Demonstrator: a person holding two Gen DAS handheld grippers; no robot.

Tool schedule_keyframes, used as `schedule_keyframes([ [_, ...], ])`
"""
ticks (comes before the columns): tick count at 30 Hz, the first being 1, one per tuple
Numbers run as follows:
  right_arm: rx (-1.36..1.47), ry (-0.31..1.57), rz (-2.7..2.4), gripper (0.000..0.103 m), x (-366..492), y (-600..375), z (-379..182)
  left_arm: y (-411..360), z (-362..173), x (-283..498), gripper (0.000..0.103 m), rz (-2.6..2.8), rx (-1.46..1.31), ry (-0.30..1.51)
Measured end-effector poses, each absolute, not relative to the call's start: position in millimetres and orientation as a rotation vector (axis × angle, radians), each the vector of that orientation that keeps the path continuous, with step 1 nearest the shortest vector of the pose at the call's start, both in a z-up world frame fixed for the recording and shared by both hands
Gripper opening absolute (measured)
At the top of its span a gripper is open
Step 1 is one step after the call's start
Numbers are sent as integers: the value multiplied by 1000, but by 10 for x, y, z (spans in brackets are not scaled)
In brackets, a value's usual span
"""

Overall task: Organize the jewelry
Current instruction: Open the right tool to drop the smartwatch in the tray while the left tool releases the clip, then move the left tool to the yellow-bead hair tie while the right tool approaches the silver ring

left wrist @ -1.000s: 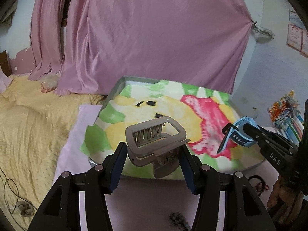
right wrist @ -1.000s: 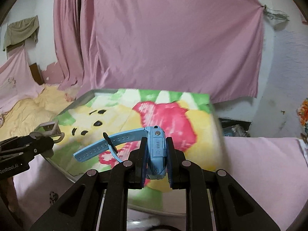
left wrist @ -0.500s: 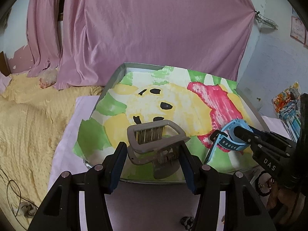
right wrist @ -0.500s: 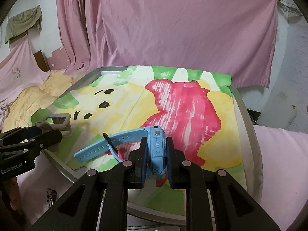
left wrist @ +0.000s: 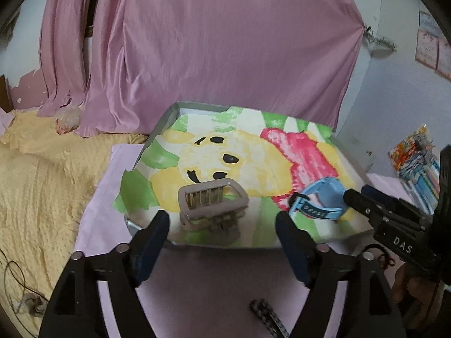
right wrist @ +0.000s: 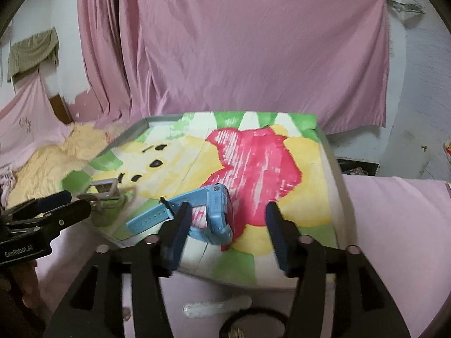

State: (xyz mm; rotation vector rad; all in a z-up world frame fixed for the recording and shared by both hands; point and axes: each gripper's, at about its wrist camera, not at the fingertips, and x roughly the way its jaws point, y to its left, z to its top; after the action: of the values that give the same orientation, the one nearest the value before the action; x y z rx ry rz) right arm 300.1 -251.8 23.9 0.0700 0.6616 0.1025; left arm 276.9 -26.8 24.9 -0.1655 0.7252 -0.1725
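Resting near tray (left wrist: 157,129) edge — clip (left wrist: 212,207), watch (right wrist: 217,214).

Cut off at the lower edge of the left wrist view: dark braided cord (left wrist: 269,317). Hidden partly behind the right gripper's fingers (right wrist: 176,231): blue watch (right wrist: 217,217). Blurred on the pink cloth: pale clear piece (right wrist: 217,307). Too small to read: wall papers (left wrist: 432,53).
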Motion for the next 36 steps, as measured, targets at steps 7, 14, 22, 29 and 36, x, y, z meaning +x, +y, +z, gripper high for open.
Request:
schedule_keyframes([
  [7,114,526,74,83,2520,-2679,387,-202,290,2446,95,-161,-233,662],
  [14,149,428,85,93,2126,-2774,441,-272,366,2078,101,-167,-227,551],
  [22,158,382,79,95,1770,-2832,408,-316,391,1765,102,-183,-208,485],
  [29,127,340,68,97,1464,-2837,446,-317,378,1484,102,-192,-208,453],
  [36,108,334,57,97,1226,-2869,396,-365,323,1266,102,-200,-189,448],
])
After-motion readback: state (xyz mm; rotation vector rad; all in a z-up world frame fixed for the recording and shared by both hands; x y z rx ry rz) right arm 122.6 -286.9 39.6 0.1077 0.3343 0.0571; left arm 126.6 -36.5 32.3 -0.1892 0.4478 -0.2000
